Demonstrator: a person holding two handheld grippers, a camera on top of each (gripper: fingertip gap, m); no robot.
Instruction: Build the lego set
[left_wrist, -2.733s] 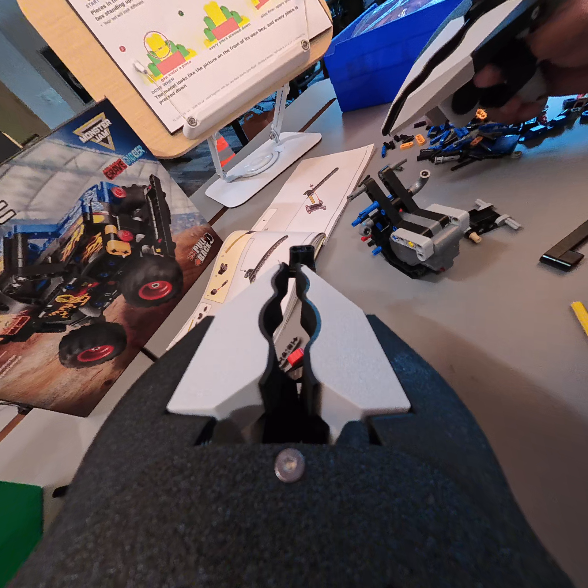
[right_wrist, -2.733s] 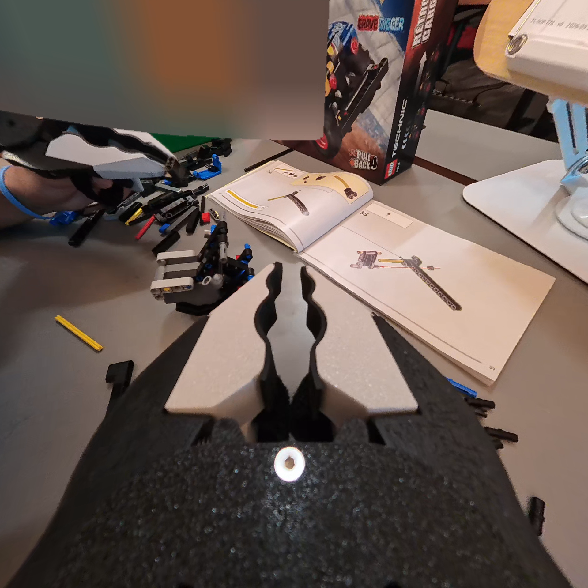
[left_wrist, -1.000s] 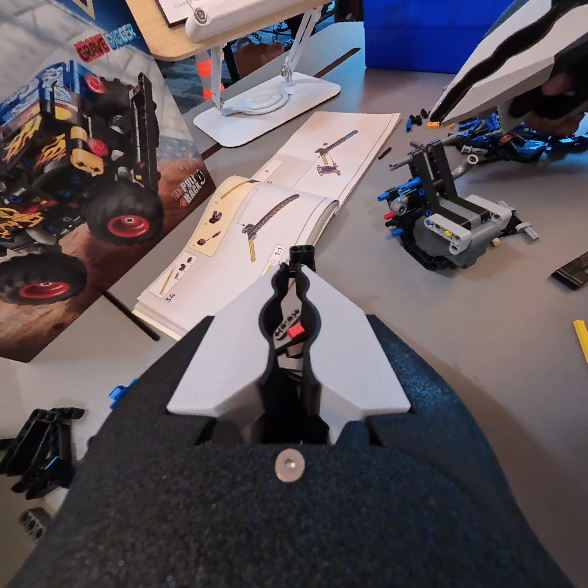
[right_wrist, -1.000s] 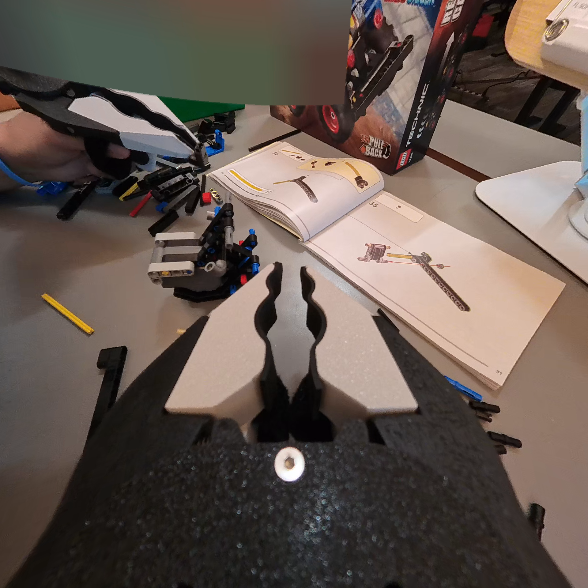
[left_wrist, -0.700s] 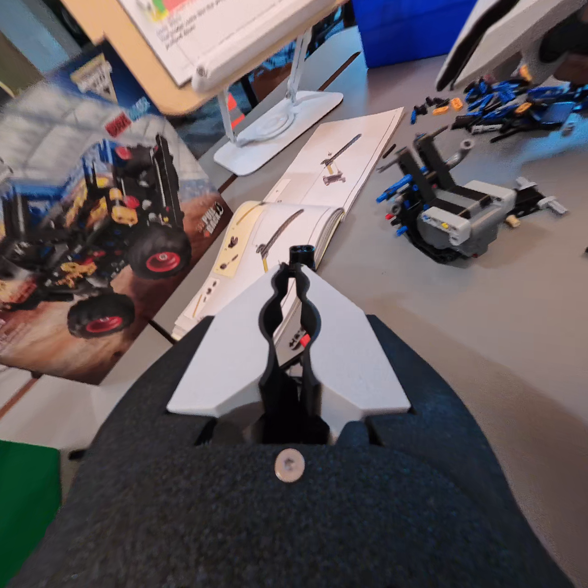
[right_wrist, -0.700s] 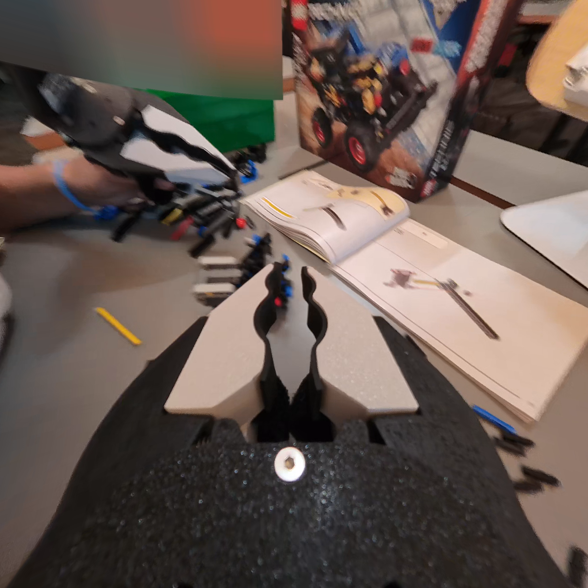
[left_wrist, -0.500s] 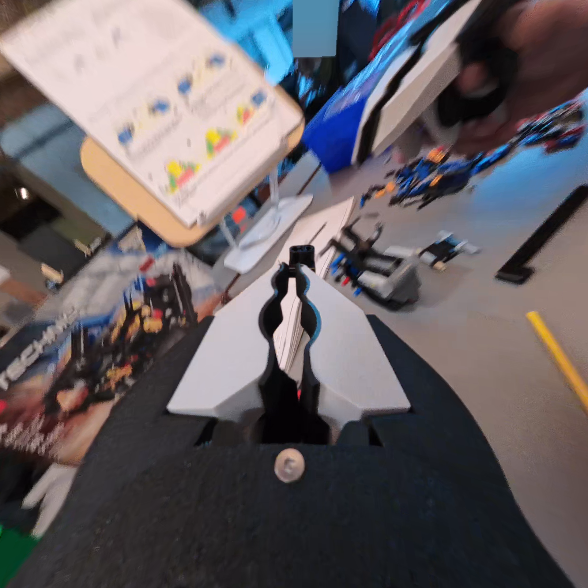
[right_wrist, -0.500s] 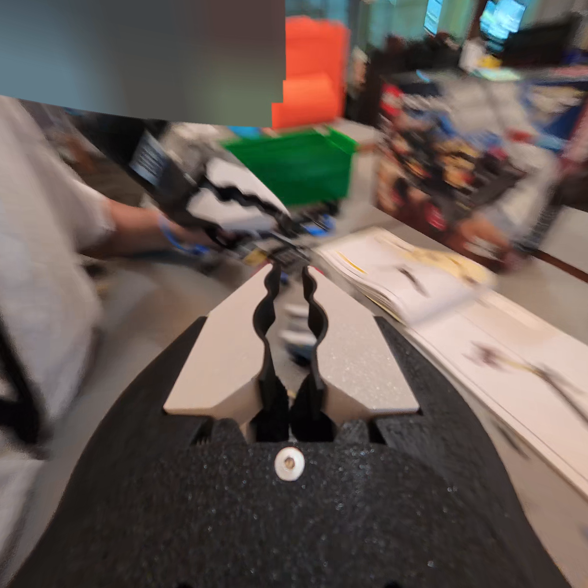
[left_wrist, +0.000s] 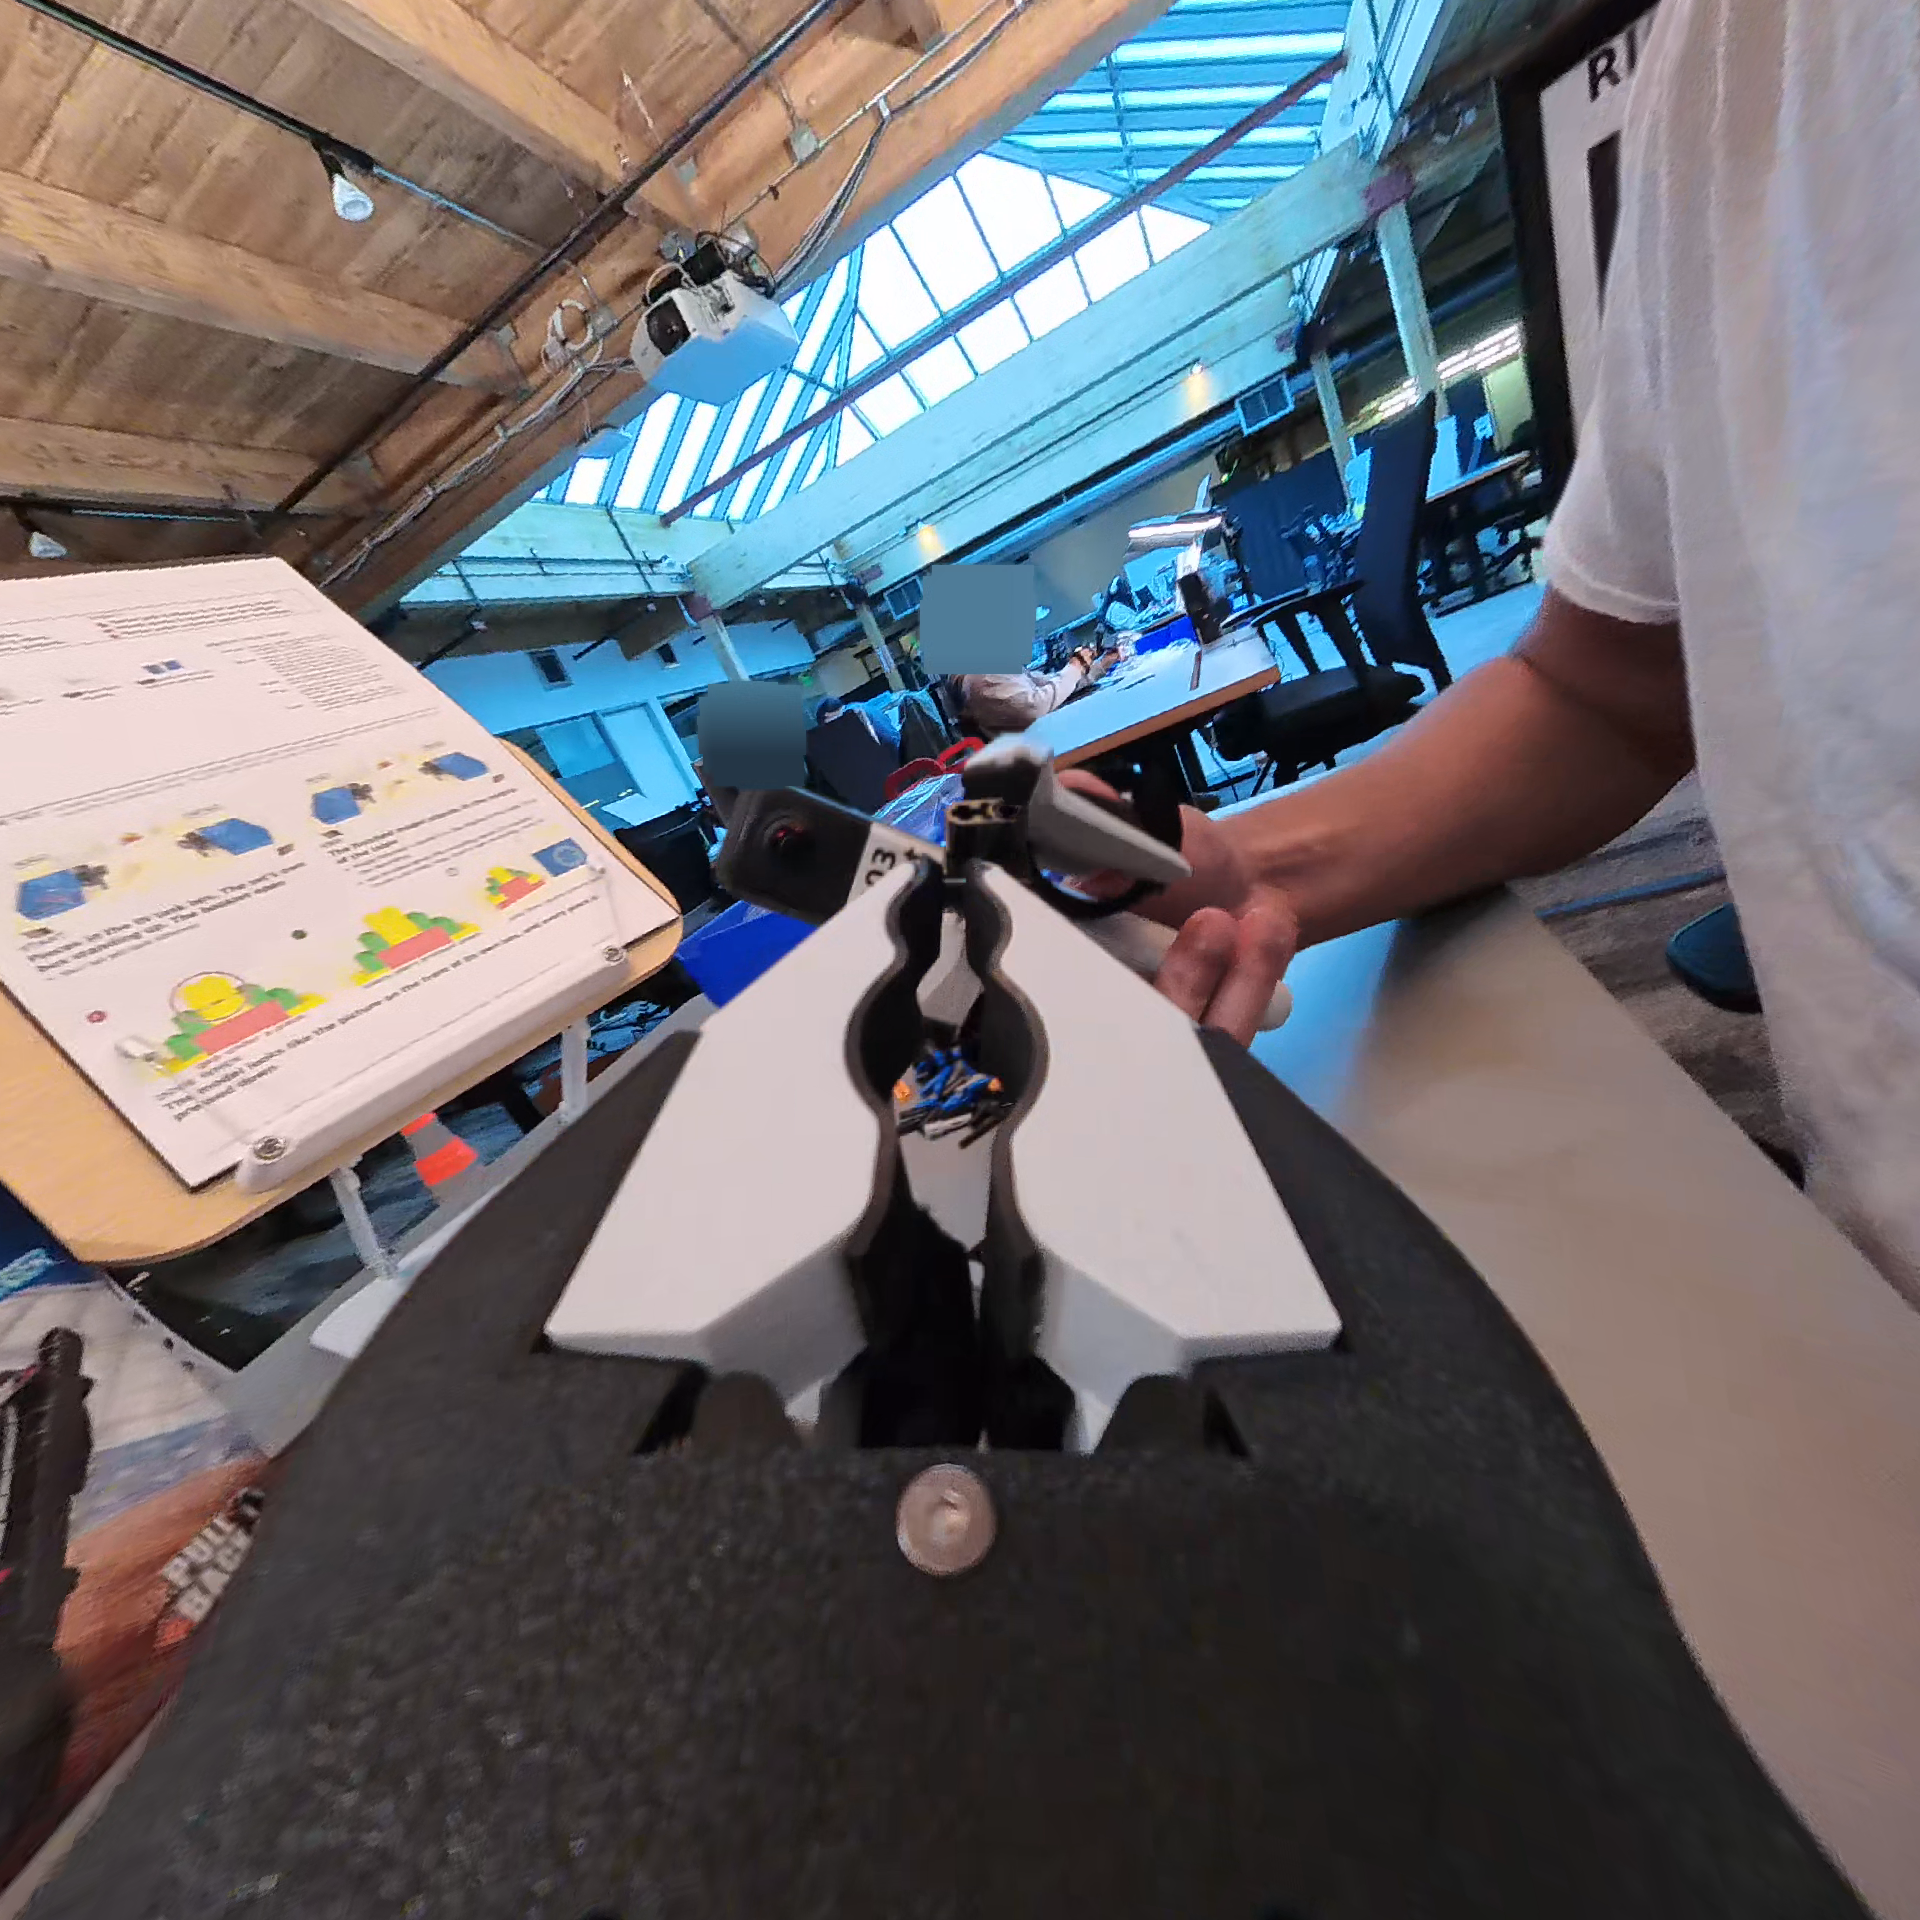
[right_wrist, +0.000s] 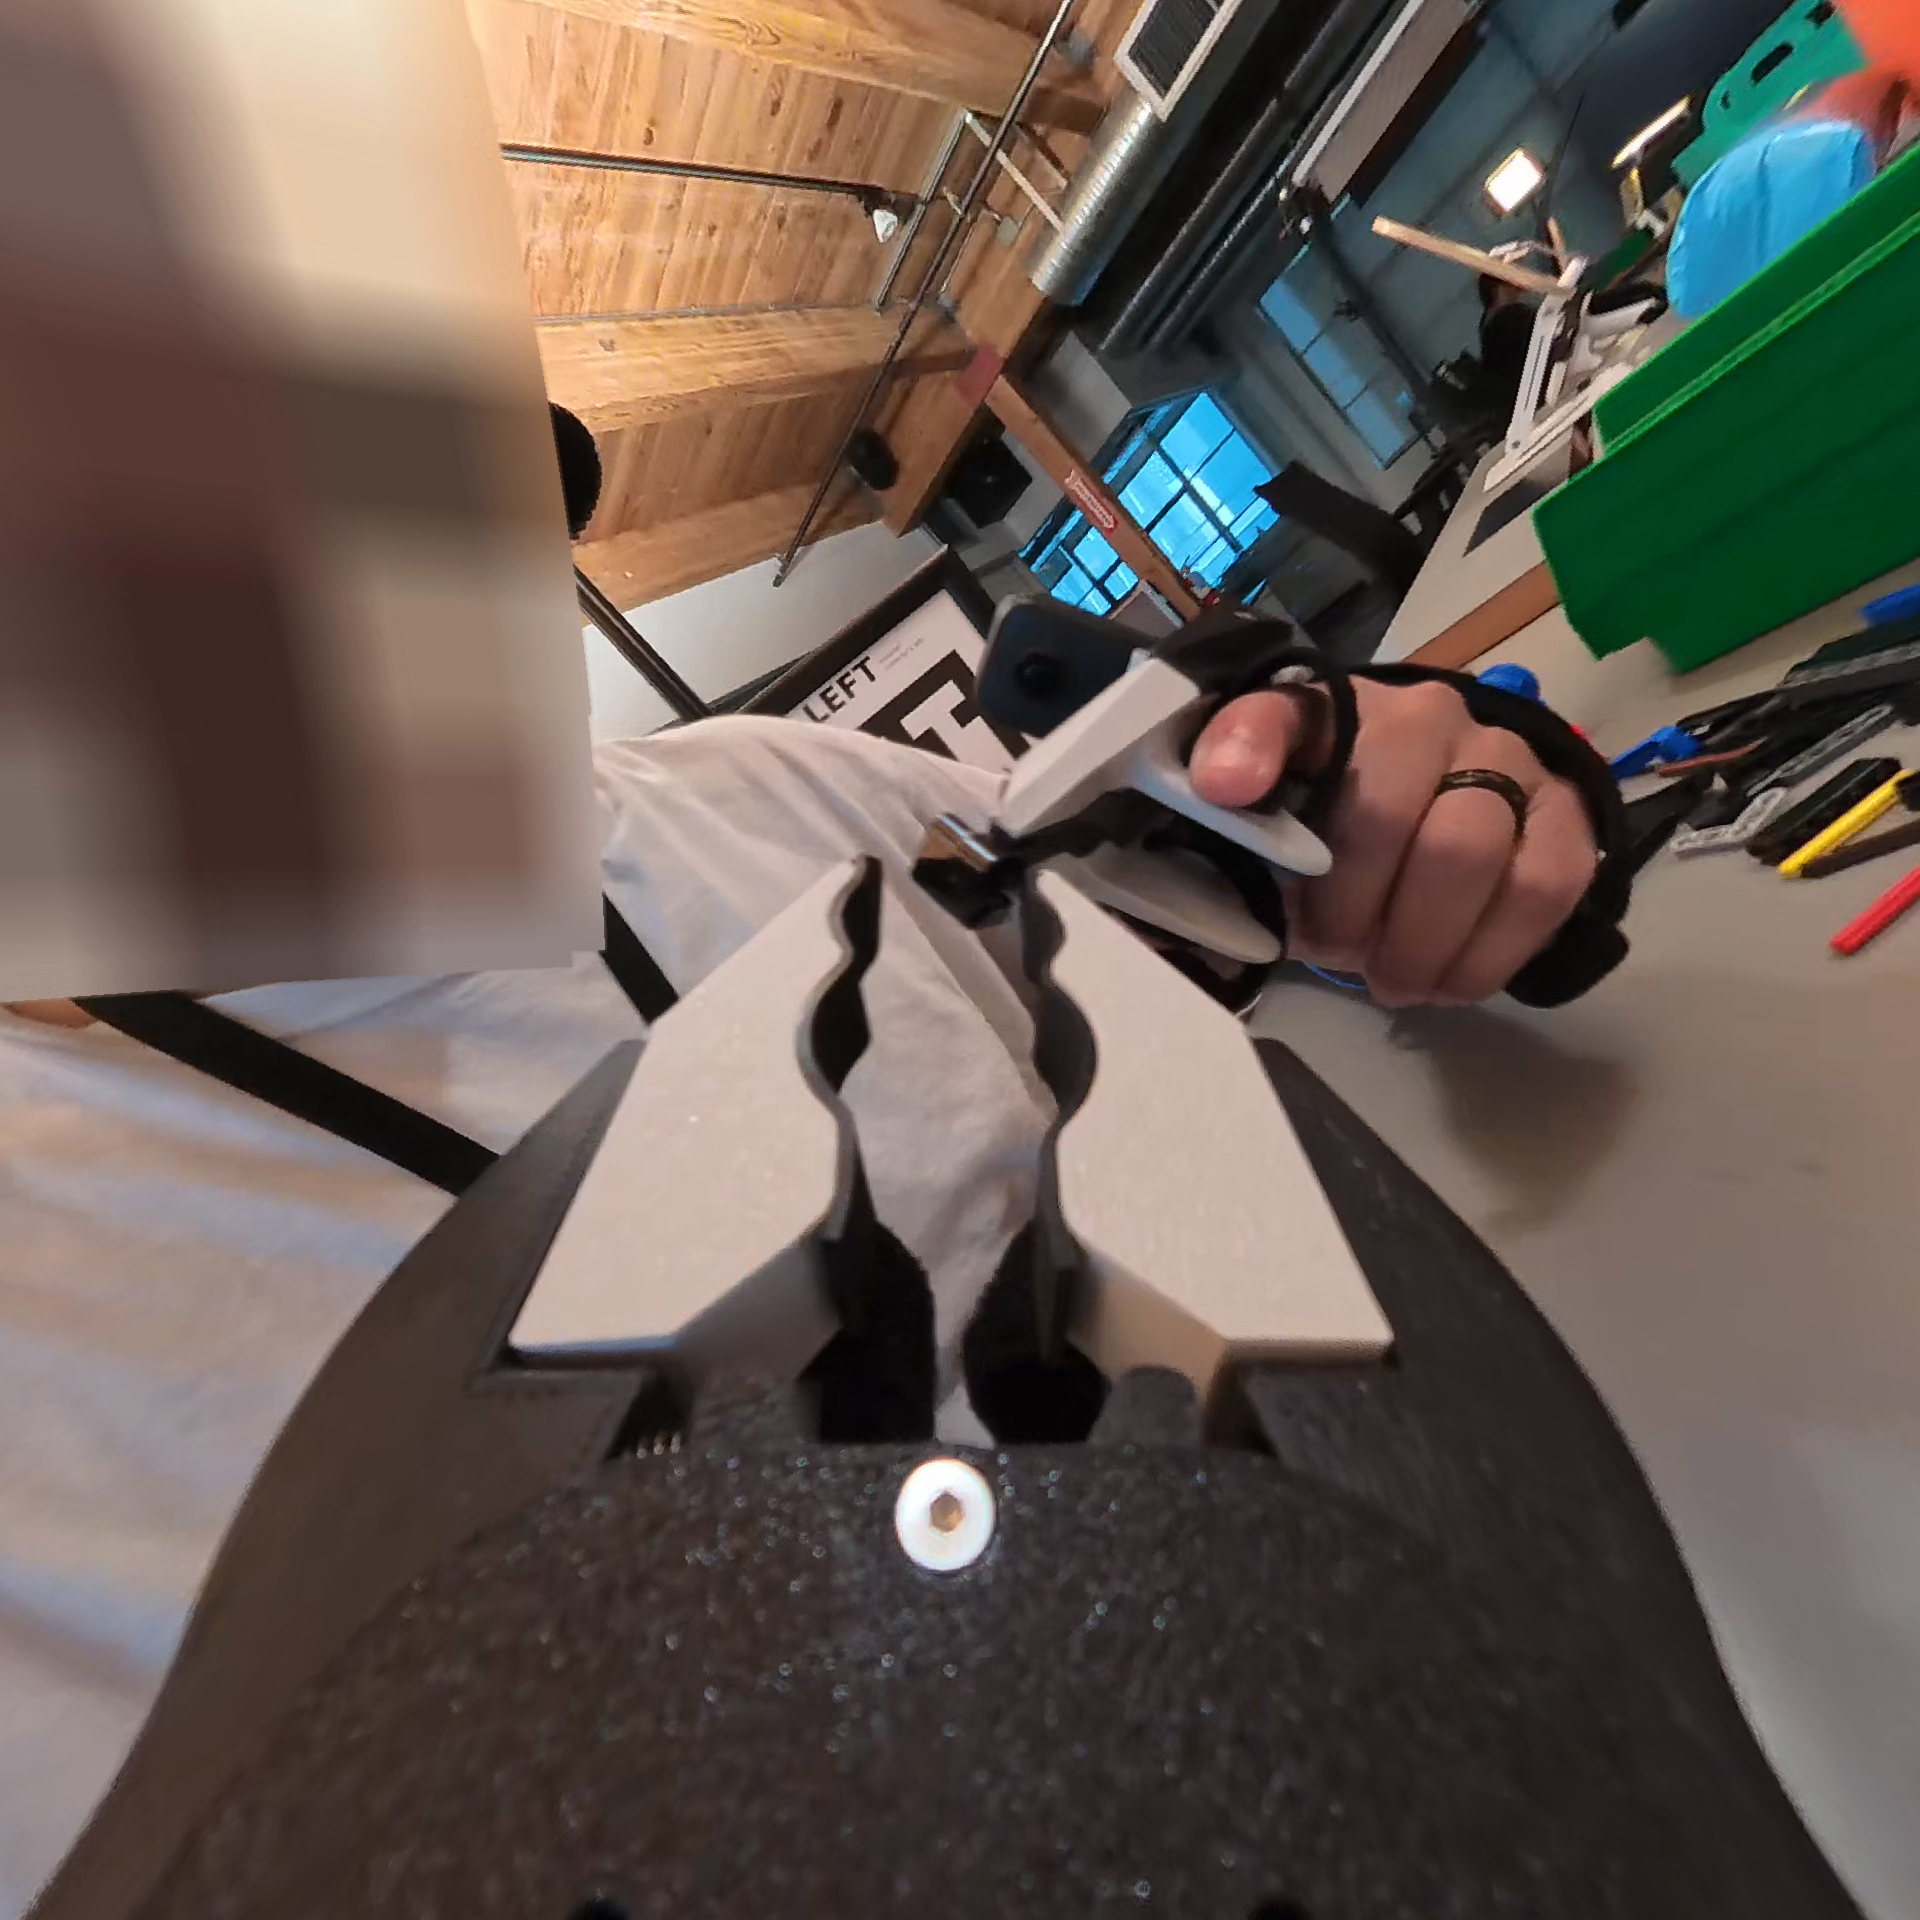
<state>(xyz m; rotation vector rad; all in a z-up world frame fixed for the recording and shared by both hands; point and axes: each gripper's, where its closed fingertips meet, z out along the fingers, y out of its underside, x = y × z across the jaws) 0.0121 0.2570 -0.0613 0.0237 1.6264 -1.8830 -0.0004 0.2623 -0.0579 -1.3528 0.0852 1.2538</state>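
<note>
While both grippers are lifted off the table and pointed at each other, going left to right: the left gripper has its fingers closed on a small black piece, with only its end poking past the tips. That same piece shows in the right wrist view at the nose of the left gripper, held in the person's left hand.

The right gripper has its fingers parted and empty, with the piece just off its tips, near the right finger. Can't tell if it touches.

Handling, my read: light, rigid plastic with smooth faces, so it can twist or pop out if pinched on a corner. Not fragile, but easy to lose if dropped. Best hold looks like the exposed end, square across flat sides, with the left grip kept until the right one is seated.

Loose parts lie along the table's far right edge, by the green bin. A small pile shows through the left jaws. The instruction sheet on its stand sits at the far left. Partly built model isn't in view now.
</note>
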